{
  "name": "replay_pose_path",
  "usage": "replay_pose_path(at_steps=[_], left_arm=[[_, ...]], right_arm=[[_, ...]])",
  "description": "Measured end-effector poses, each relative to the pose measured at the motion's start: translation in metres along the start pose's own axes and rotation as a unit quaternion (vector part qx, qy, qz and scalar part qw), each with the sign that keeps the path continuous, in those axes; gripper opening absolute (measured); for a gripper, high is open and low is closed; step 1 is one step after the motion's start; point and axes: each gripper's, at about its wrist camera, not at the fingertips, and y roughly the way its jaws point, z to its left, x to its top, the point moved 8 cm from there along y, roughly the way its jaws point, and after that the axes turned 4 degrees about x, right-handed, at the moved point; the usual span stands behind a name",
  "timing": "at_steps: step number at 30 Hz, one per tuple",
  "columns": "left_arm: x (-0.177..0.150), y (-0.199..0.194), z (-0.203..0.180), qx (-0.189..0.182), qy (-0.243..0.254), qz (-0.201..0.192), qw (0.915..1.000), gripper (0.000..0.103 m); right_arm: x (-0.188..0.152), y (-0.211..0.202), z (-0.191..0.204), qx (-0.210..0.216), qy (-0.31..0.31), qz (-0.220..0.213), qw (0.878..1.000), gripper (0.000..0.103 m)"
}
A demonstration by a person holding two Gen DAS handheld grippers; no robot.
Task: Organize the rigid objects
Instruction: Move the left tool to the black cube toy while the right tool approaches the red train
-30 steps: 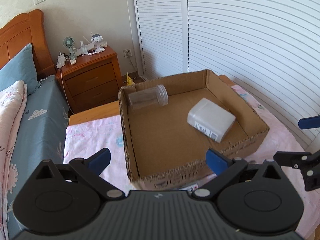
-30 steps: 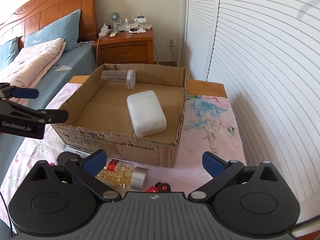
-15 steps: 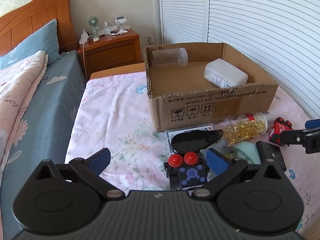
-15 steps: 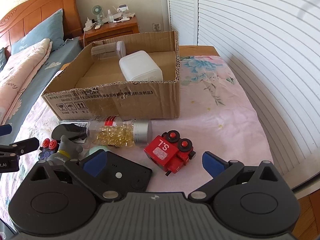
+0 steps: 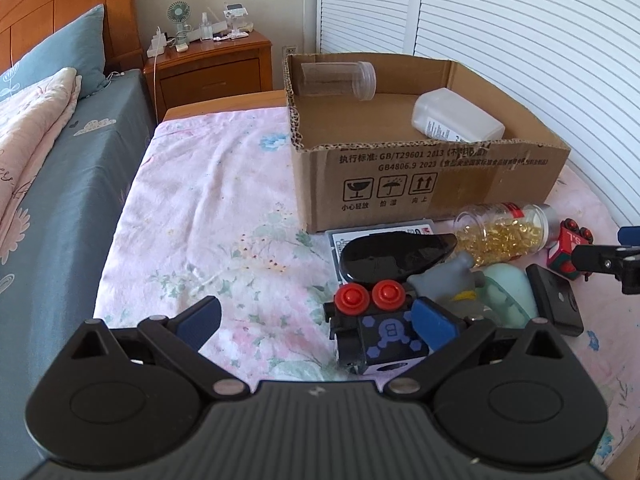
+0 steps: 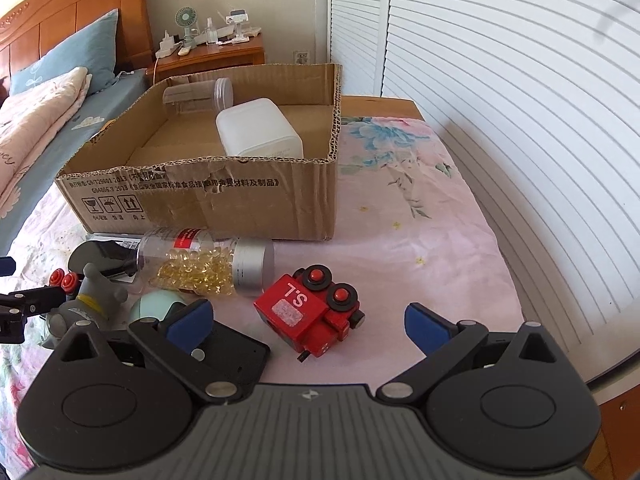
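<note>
Floral bedspread [image 5: 208, 216]; cardboard box [image 5: 424, 184] (2 items inside); both grippers wide.

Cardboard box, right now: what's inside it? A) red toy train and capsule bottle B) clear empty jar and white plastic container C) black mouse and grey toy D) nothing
B: the clear empty jar and the white plastic container lie inside the cardboard box; the red toy train and capsule bottle lie outside, in front of it.

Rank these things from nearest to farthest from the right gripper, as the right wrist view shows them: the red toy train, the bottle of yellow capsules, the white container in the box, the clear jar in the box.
1. Red toy train, right before the right gripper.
2. Bottle of yellow capsules, lying left of the train, outside the cardboard box.
3. White container, inside the box.
4. Clear jar, at the box's far wall.
</note>
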Motion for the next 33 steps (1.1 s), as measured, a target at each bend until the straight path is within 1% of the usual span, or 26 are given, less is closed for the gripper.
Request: replay_pose_path(at_steps=[3,6,8,10,11,12,13,15,17,18,20,21,24,26,28,30,33], left_arm=[[0.001,0.002,-0.001,-0.018,-0.007,-0.002,0.9998,0.101],[0.001,0.005,0.001,-0.022,-0.014,0.008,0.9996,0.101],[0.000,0.005,0.002,-0.025,-0.016,0.013,0.9995,0.101],[-0.001,0.005,0.003,-0.025,-0.018,0.016,0.9994,0.101],[-0.001,0.006,0.003,-0.027,-0.018,0.016,0.9993,0.101],[-0.002,0.006,0.003,-0.029,-0.020,0.017,0.9992,0.101],[-0.002,0.006,0.004,-0.030,-0.022,0.018,0.9992,0.101],[-0.002,0.007,0.003,-0.030,-0.024,0.019,0.9991,0.101],[-0.002,0.006,0.003,-0.030,-0.025,0.019,0.9991,0.101],[-0.001,0.006,0.003,-0.030,-0.024,0.018,0.9991,0.101],[-0.001,0.005,0.002,-0.031,-0.022,0.017,0.9992,0.101],[-0.001,0.004,0.001,-0.034,-0.020,0.015,0.9991,0.101],[0.000,0.001,-0.003,-0.046,-0.016,0.011,0.9987,0.101],[0.000,0.000,-0.004,-0.047,-0.013,0.012,0.9987,0.101],[-0.001,0.003,-0.005,-0.042,-0.005,0.015,0.9990,0.101],[-0.005,0.009,-0.003,-0.028,0.005,0.021,0.9994,0.103],[-0.007,0.009,0.002,-0.028,0.006,0.024,0.9993,0.102]], right_arm=[[0.002,0.003,-0.002,0.004,-0.012,0.002,1.000,0.103],[0.005,0.011,-0.007,-0.006,-0.034,0.002,0.999,0.103],[0.004,0.019,-0.012,-0.016,-0.044,0.016,0.999,0.103],[0.000,0.027,-0.013,-0.010,-0.062,0.034,0.997,0.103],[-0.002,0.030,-0.013,-0.003,-0.069,0.038,0.997,0.103],[-0.002,0.031,-0.014,0.002,-0.072,0.033,0.997,0.103],[-0.001,0.033,-0.017,-0.002,-0.074,0.035,0.997,0.103],[0.001,0.037,-0.025,-0.021,-0.073,0.037,0.996,0.103],[0.003,0.042,-0.034,-0.028,-0.065,0.041,0.997,0.103],[0.002,0.046,-0.038,-0.023,-0.059,0.048,0.997,0.103],[0.001,0.047,-0.042,-0.005,-0.045,0.044,0.998,0.103],[0.000,0.047,-0.042,-0.002,-0.046,0.040,0.998,0.103],[-0.003,0.045,-0.041,-0.004,-0.046,0.025,0.999,0.103],[-0.004,0.044,-0.041,-0.006,-0.042,0.020,0.999,0.103],[-0.003,0.043,-0.040,-0.009,-0.038,0.019,0.999,0.103],[-0.003,0.043,-0.040,-0.013,-0.034,0.017,0.999,0.103],[-0.004,0.042,-0.040,-0.014,-0.034,0.012,0.999,0.103]])
